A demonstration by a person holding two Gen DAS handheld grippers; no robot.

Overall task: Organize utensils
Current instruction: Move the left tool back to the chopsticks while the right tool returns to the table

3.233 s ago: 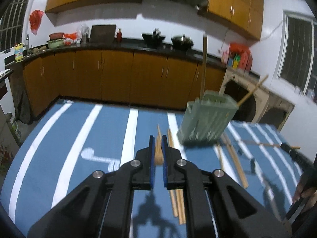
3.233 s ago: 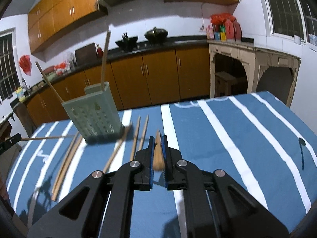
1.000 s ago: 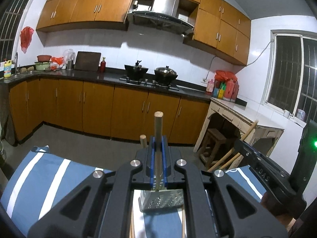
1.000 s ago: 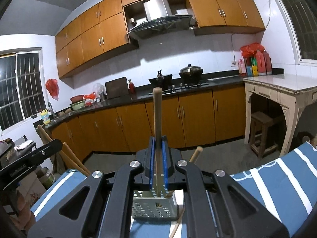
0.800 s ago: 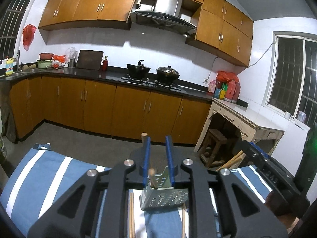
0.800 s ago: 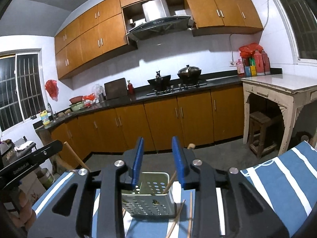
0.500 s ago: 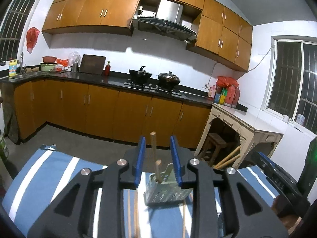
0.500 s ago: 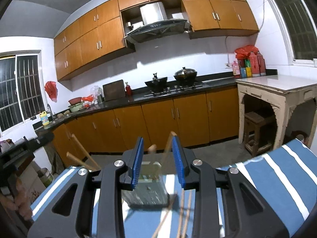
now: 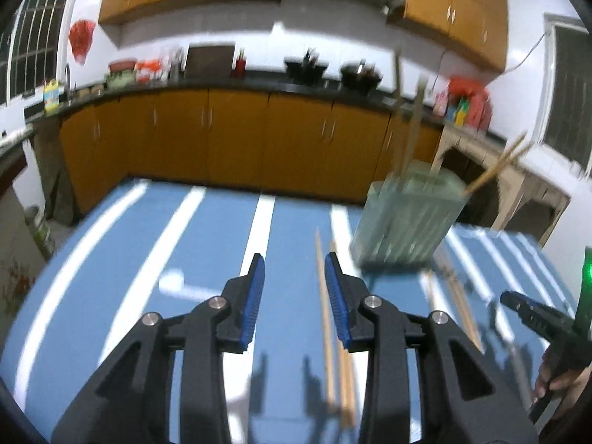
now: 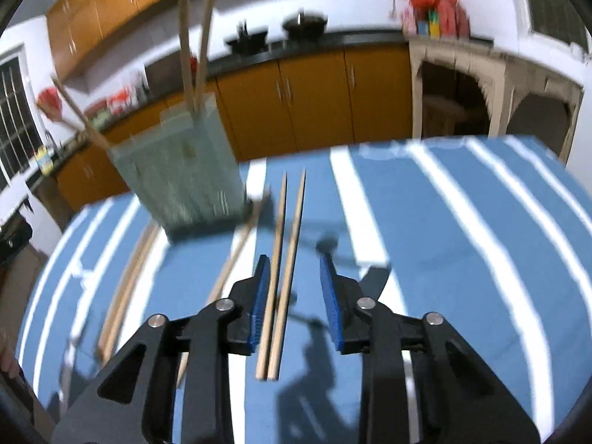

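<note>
**Both jaws apart above the loose chopsticks**

While the left hand-held gripper [image 9: 295,298] opens empty, the right hand-held gripper [image 10: 292,298], narrowing, straddles two chopsticks [image 10: 283,270] untouched. The holder [image 10: 181,181] stands ahead-left; striped counter [image 10: 462,259] runs bare rightward to its edge.

Pale green perforated holder [image 10: 177,181] upright on cloth (sticks inside); wooden chopsticks [image 10: 283,266] flat beside.

free: striped cloth [image 9: 185,244] | blocked: holder [image 10: 181,181], loose chopsticks [image 10: 285,259]
</note>
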